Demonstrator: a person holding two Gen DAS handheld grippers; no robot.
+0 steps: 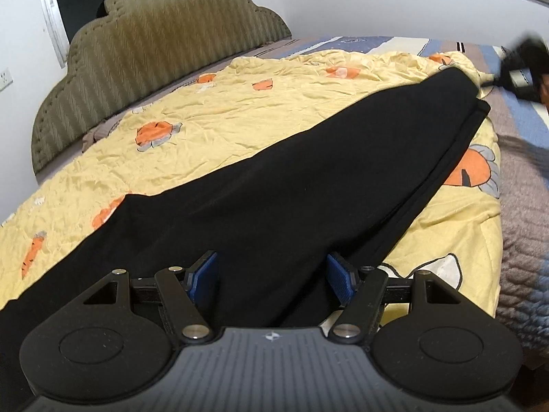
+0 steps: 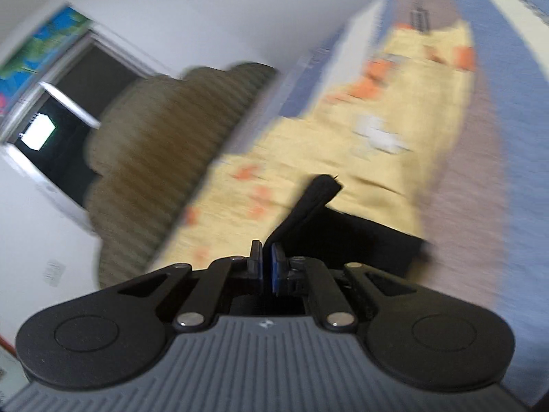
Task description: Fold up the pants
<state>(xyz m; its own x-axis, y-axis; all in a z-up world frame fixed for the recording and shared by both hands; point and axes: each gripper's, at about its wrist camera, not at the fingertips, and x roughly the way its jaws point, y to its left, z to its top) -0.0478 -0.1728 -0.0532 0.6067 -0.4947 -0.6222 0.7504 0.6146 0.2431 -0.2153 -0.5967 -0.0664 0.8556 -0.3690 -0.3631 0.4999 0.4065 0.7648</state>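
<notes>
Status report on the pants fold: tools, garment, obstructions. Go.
Left tool open, straddling black pants on the yellow quilt. Right tool shut on a pants edge, raised off the quilt. No obstruction visible.

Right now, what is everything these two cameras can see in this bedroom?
pants: one, black, laid lengthwise across the yellow sheet; one end lifted, pinched in the right gripper.
sheet: one, yellow with orange carrot prints, spread on the bed.
bedspread: one, striped blue, brown and cream, under the sheet.
headboard: one, olive, padded, scalloped top, against the white wall.
window: one, dark, white frame, beside the headboard.
left gripper: one, black with blue pads, open, over the near end of the pants.
right gripper: one, black with blue pads, shut on the pants' far end.
</notes>
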